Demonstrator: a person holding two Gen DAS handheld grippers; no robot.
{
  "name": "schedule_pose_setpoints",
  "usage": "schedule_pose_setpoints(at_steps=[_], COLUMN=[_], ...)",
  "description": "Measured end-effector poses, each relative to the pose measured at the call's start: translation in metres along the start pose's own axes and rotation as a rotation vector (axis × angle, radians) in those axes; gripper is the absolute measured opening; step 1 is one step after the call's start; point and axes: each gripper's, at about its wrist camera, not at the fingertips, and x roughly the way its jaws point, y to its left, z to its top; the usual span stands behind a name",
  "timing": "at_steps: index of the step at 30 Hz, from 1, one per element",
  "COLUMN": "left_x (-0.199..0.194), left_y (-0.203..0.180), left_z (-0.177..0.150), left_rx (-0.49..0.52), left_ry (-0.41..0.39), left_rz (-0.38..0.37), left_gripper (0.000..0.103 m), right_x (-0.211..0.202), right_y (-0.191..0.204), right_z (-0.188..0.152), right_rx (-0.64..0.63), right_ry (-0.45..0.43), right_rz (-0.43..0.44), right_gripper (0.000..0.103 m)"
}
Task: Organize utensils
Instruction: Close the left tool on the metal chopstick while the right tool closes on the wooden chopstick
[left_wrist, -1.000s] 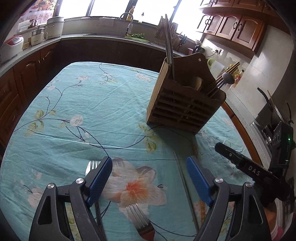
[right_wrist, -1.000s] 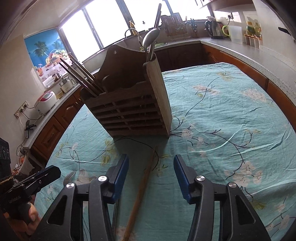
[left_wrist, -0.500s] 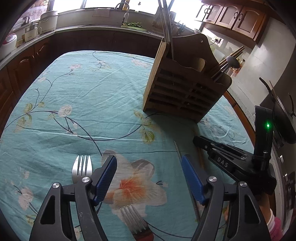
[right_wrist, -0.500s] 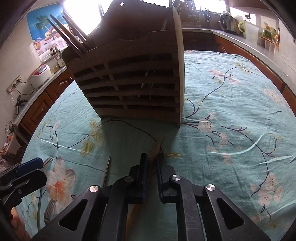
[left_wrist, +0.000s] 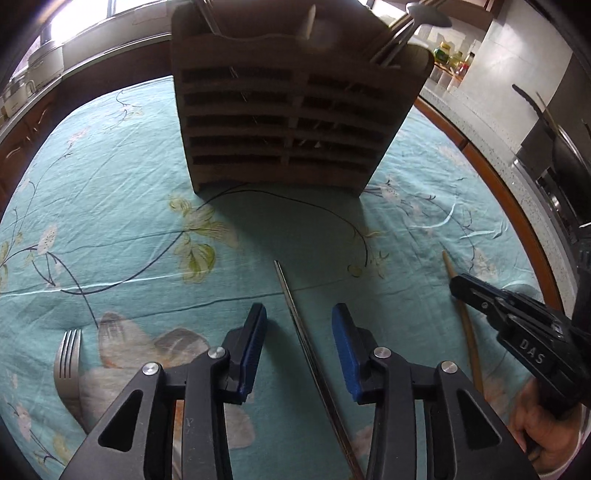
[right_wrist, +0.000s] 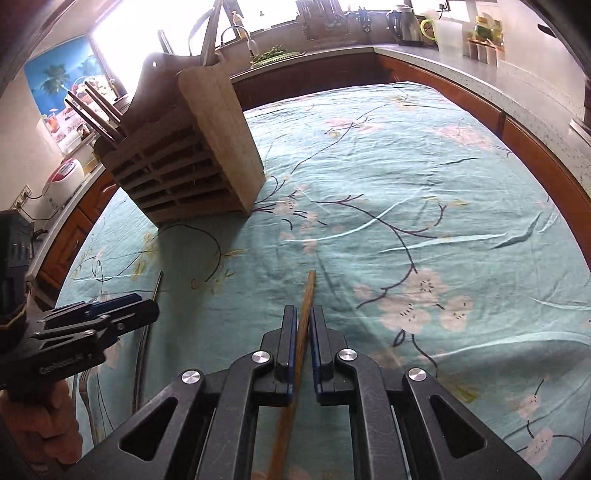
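A slatted wooden utensil holder (left_wrist: 295, 110) stands on the teal flowered tablecloth, with several utensils in it; it also shows in the right wrist view (right_wrist: 192, 155). My left gripper (left_wrist: 298, 317) is open, its blue pads either side of a metal chopstick (left_wrist: 295, 314) lying on the cloth. My right gripper (right_wrist: 303, 321) is shut on a wooden chopstick (right_wrist: 308, 291), whose tip points toward the holder. In the left wrist view the right gripper (left_wrist: 461, 286) and wooden chopstick (left_wrist: 469, 332) are at the right. A fork (left_wrist: 66, 358) lies at the left.
The table's wooden edge (left_wrist: 517, 210) curves along the right, with a stove and pans beyond. Kitchen counters, a sink and a rice cooker (right_wrist: 61, 181) ring the table. The metal chopstick (right_wrist: 157, 288) lies beside my left gripper (right_wrist: 147, 306) in the right wrist view.
My left gripper has moved forward and right over the metal chopstick and narrowed its opening. My right gripper has closed on the wooden chopstick and swung right, away from the holder.
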Motion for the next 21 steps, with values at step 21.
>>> schedule_pose_setpoints(at_steps=[21], left_x=[-0.021], left_y=[0.003], left_z=[-0.008], left_rx=[-0.008], left_ry=[-0.08], left_rz=[-0.077], left_gripper=[0.003], right_x=[-0.007], right_y=[0.022], right_z=[0.008], right_rx=[-0.022], right_ry=[-0.026], right_rz=[0.028], right_gripper=[0.006])
